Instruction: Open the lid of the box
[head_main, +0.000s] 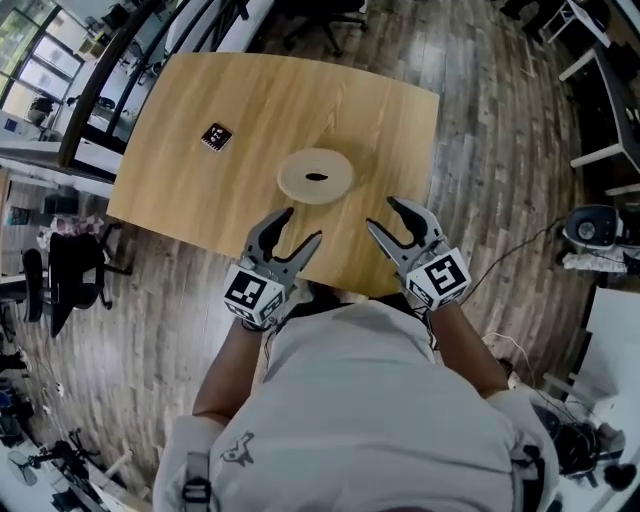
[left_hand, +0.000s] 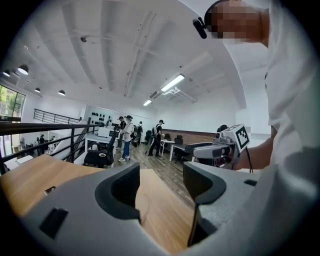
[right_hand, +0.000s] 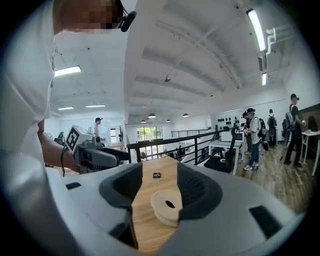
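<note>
**Both jaws open, box just ahead**

Your body hides part of the tabletop's (head_main: 200, 120) near edge. The round wooden box (head_main: 315, 176) sits just beyond your left hand-held gripper (head_main: 303, 224) and right hand-held gripper (head_main: 382, 213), both open and empty. In the right gripper view a jaw cuts off its side. The marker card (head_main: 216, 137) farther off is too small to read.

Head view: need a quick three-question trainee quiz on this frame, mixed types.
1. True or false: the left claw is shut on the round box.
2. Which lies farther across the table from the claws: A, the round box, or B, the black marker tile?
3. Fill in: the right claw has its jaws ____, with nothing gripped.
Key: 1 false; 2 B; 3 apart.
</note>
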